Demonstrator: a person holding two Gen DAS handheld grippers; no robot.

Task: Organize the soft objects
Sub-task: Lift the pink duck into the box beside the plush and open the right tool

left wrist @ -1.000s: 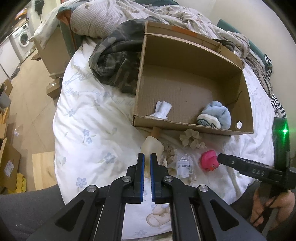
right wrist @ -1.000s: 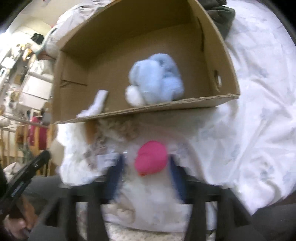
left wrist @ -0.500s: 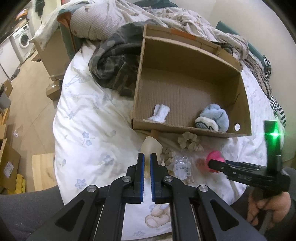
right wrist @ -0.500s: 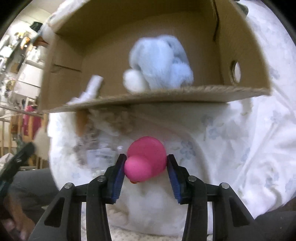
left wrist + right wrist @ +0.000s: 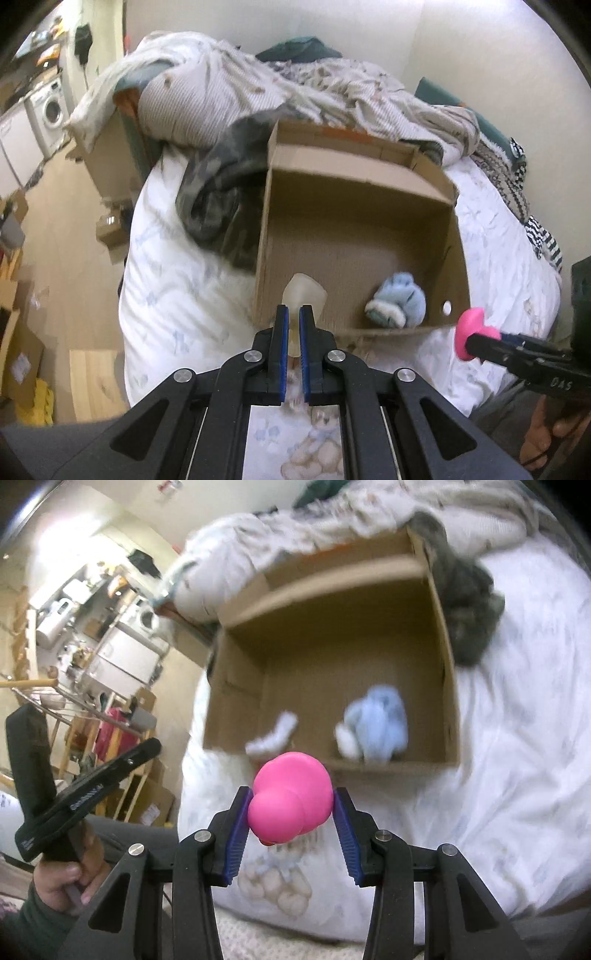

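Observation:
My left gripper (image 5: pixel 291 310) is shut on the edge of a pale cream soft piece (image 5: pixel 304 293), which hangs in front of the near wall of the open cardboard box (image 5: pixel 354 162). My right gripper (image 5: pixel 290 794) is shut on a pink squishy toy (image 5: pixel 291 797), both blue pads pressed against its sides, held above the duvet just short of the box (image 5: pixel 443 664). From the left wrist view the pink toy (image 5: pixel 471 332) sits at the right gripper's tip (image 5: pixel 476 341). Inside the box lie a light blue plush (image 5: pixel 376 727) and a small white cloth (image 5: pixel 273 733).
The box rests on a white flowered duvet (image 5: pixel 173 280). A camouflage garment (image 5: pixel 218 199) lies against the box's left side and piled blankets (image 5: pixel 229 85) behind it. The bed's edge drops to a floor with cardboard boxes (image 5: pixel 22 354) on the left.
The right jaws closed on the pink toy and lifted it off the duvet. The left gripper rose too, bringing the cream piece up in front of the box.

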